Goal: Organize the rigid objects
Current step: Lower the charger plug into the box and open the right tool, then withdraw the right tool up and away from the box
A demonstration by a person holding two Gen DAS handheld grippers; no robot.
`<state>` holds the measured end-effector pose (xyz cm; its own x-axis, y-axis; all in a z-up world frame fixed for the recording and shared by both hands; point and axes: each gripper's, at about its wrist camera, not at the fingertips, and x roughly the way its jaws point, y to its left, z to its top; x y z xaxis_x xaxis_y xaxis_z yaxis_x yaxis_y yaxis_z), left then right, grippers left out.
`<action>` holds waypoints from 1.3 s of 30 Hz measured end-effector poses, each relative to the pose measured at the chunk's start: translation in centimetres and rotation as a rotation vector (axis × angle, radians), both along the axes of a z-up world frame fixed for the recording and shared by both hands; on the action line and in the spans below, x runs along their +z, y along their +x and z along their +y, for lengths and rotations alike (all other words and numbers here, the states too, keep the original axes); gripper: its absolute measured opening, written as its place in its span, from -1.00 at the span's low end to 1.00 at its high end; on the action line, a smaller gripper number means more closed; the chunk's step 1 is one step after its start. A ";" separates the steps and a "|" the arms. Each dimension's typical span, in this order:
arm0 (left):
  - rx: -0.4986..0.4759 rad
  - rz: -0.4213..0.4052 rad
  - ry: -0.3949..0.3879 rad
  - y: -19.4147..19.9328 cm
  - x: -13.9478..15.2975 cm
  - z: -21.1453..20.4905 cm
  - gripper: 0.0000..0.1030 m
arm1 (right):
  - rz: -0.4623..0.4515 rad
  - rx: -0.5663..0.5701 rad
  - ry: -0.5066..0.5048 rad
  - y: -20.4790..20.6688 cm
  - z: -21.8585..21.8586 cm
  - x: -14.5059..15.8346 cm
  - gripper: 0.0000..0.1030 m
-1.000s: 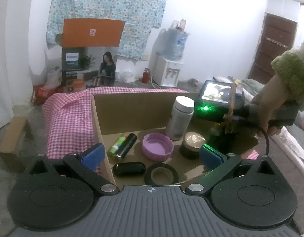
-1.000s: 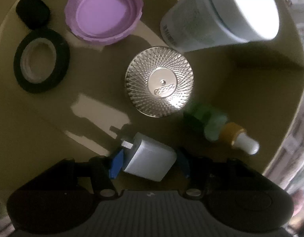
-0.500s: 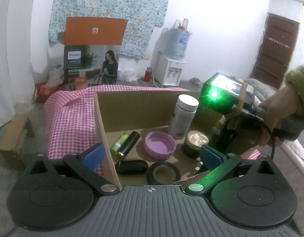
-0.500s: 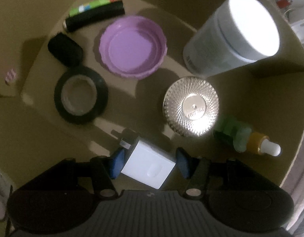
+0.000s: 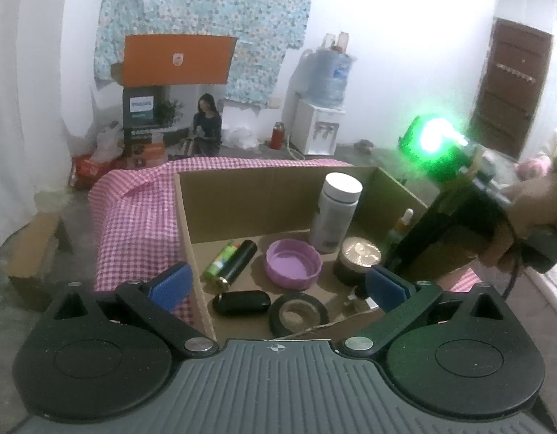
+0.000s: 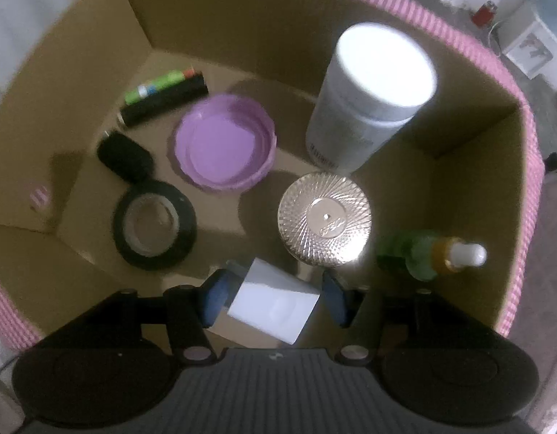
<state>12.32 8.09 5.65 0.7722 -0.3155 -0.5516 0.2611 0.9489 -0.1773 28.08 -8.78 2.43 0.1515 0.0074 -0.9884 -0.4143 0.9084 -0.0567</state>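
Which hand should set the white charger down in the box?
Right. The right tongs clamp the white charger, pointing down over the cardboard box floor beside the gold lid. The left tongs are open and empty at the box's near wall.

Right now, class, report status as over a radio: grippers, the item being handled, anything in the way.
Right gripper shut on white charger, above the cardboard box. Left gripper open, empty. Gold-lidded jar and black tape roll close below.

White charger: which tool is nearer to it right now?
Right. The right tool has the white charger between its fingers over the box; the left tool waits open at the box's near edge.
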 end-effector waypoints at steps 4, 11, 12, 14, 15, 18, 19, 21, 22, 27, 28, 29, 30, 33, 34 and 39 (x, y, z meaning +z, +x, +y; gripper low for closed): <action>0.007 -0.025 0.012 -1.0 0.9 -0.4 0.99 | -0.083 -0.041 0.098 -2.0 -1.3 2.9 0.20; 0.059 -0.037 0.046 -2.6 2.8 -1.2 1.00 | -0.350 -0.106 0.324 -8.4 -6.8 7.9 0.71; 0.074 -0.037 0.054 -2.8 3.1 -1.3 1.00 | -0.398 -0.121 0.347 -10.0 -7.3 8.6 0.84; 0.100 -0.041 0.070 -3.3 3.5 -1.7 1.00 | -0.488 -0.140 0.377 -12.5 -8.0 8.6 0.97; 0.108 -0.046 0.079 -3.6 3.7 -2.0 1.00 | -0.533 -0.148 0.386 -13.6 -8.3 8.7 0.99; 0.120 -0.058 0.107 -4.3 4.1 -2.9 1.00 | -0.661 -0.186 0.392 -17.0 -8.8 8.9 1.00; 0.121 -0.059 0.120 -4.6 4.2 -3.2 1.00 | -0.694 -0.208 0.395 -17.9 -9.0 8.8 1.00; 0.115 -0.064 0.151 -5.1 4.3 -4.0 1.00 | -0.748 -0.262 0.404 -19.2 -9.6 8.0 1.00; 0.107 -0.071 0.170 -5.4 4.3 -4.4 1.00 | -0.773 -0.287 0.403 -20.0 -9.8 8.1 1.00; 0.163 -0.094 0.252 -5.8 5.1 -6.0 1.00 | -0.936 -0.325 0.301 -22.9 -9.5 9.1 1.00; 0.190 -0.105 0.265 -5.9 5.2 -6.3 1.00 | -0.980 -0.321 0.260 -23.5 -9.1 9.3 1.00; 0.213 -0.118 0.271 -6.0 5.3 -6.5 1.00 | -1.023 -0.306 0.225 -23.9 -8.7 9.7 1.00; 0.231 -0.132 0.271 -6.1 5.4 -6.6 1.00 | -1.063 -0.283 0.197 -24.3 -8.3 10.0 1.00; 0.248 -0.165 0.257 -6.3 5.6 -6.9 1.00 | -1.147 -0.258 0.159 -25.0 -7.6 10.4 1.00; 0.242 -0.171 0.249 -6.3 5.6 -6.9 1.00 | -1.163 -0.255 0.155 -25.1 -7.5 10.6 1.00; 0.184 -0.157 0.192 -6.2 5.4 -7.0 1.00 | -1.144 -0.240 0.259 -25.0 -8.3 11.6 1.00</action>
<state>6.11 1.05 11.09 0.8872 -0.0642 -0.4568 0.0920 0.9950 0.0389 3.06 -17.09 14.08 0.9667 0.0376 -0.2531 -0.0612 0.9944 -0.0856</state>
